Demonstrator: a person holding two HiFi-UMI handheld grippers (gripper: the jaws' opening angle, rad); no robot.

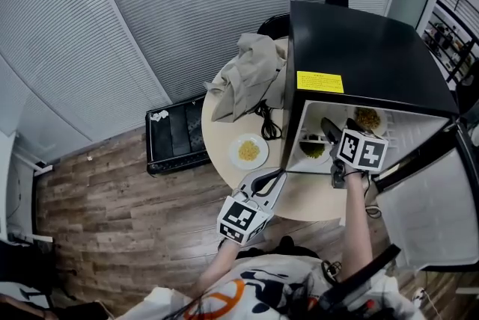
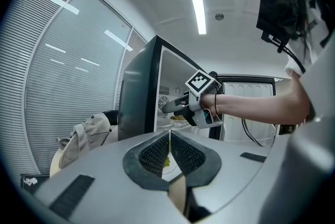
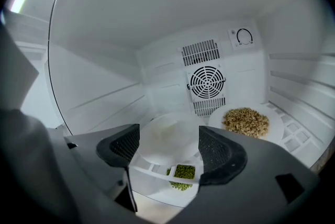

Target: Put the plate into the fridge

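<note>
Right claw point(image 3: 168, 145) is held apart inside fridge point(image 1: 359, 57), a plate point(image 3: 167, 131) framed between | left claw point(image 2: 169, 139) is pressed together above bench point(image 1: 224, 133).

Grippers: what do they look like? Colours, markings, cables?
The left gripper and right gripper both have light grey bodies and black claws with mesh-textured pads. Each carries a cube of black-and-white square markers. A thin black cable loops below the right forearm. The person wears a white T-shirt with orange and black print; the forearms are bare.
</note>
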